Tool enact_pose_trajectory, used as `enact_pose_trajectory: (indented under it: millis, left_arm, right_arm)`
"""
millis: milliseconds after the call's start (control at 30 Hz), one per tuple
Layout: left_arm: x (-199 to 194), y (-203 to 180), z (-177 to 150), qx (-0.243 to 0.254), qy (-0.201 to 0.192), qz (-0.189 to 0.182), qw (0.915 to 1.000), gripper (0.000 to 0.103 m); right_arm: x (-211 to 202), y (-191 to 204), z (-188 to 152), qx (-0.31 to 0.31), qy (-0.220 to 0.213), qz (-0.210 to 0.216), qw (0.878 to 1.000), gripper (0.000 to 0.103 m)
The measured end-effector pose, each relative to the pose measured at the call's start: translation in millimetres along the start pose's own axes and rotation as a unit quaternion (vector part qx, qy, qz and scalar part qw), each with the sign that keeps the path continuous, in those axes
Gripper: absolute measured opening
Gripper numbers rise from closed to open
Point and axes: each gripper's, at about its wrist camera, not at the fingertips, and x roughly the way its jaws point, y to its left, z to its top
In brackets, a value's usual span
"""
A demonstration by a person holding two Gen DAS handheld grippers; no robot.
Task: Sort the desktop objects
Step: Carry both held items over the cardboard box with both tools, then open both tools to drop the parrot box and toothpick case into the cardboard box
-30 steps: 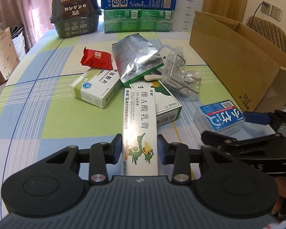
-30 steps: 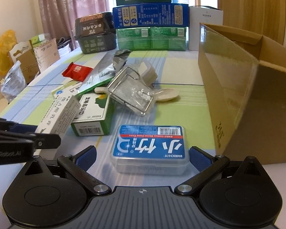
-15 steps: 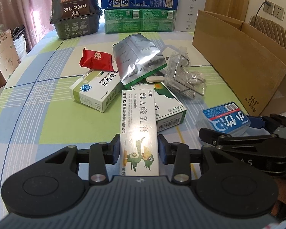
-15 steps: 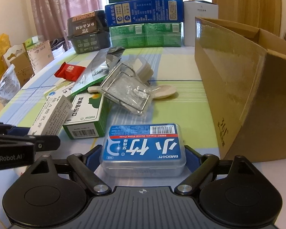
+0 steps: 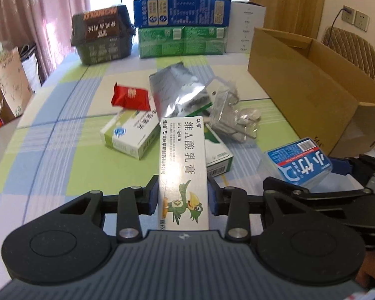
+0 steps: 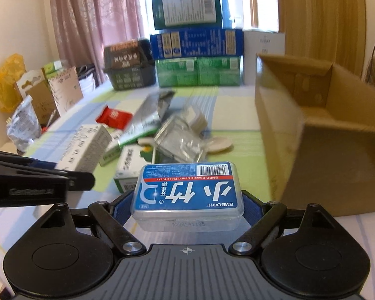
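Home setting, likely a dining or living room. Evidence: table [image 5: 50,150] under a checked green/blue/white cloth, pink curtains [image 6: 87,25] over a bright window, wood-panelled door [image 6: 320,12] on the right, quilted chair back [image 5: 355,47] beside a wall socket [image 5: 361,20] with a cord plugged in next to it. Household stock stacked at the table's far end: blue carton [image 5: 182,12] on green cartons [image 5: 181,41], a dark food box [image 5: 102,37], a white box [image 5: 246,27]. Open cardboard box [image 5: 312,87] on the table's right. Paper bags [image 6: 52,92] and a yellow plastic bag [image 6: 8,80] piled off the left edge. Domestic clutter, no lab or shop fixtures.
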Motion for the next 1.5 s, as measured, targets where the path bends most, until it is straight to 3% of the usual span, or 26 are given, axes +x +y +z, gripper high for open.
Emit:
enact_pose_trajectory:
  millis: [300,567,767,1100,1400,1500]
  left_arm:
    - [-51.7,-39.9,36.6,0.025,-0.021,-0.016,0.9993,0.033]
    - [-67.9,-100.0,89.7,0.047,-0.041,-0.064,0.996,0.033]
    - [-46.9,-153.1,130.8,0.061,-0.04,-0.11,0.9913,0.033]
    - [15.0,-205.4,162.2,0.045,-0.012,-0.157,0.9865,0.033]
    - [50.1,-218.2,165.8,0.044,0.007,-0.16,0.9862,0.032]
    - [52.5,-216.7,164.1,0.041,0.009,-0.149,0.988,0.04]
  right_arm:
    - [-66.8,-38.5,53.8,0.017,-0.045,-0.028,0.998,0.085]
    - [-84.8,-120.5,97.8,0.052,-0.051,-0.076,0.994,0.085]
    - [-72.5,-170.3,110.9,0.066,-0.043,-0.096,0.992,0.085]
    - [-47.5,-219.5,101.4,0.081,-0.031,-0.105,0.991,0.085]
    - [-33.9,-225.4,94.4,0.077,-0.021,-0.103,0.991,0.085]
    - [-33.9,-224.8,93.6,0.077,-0.02,-0.102,0.992,0.085]
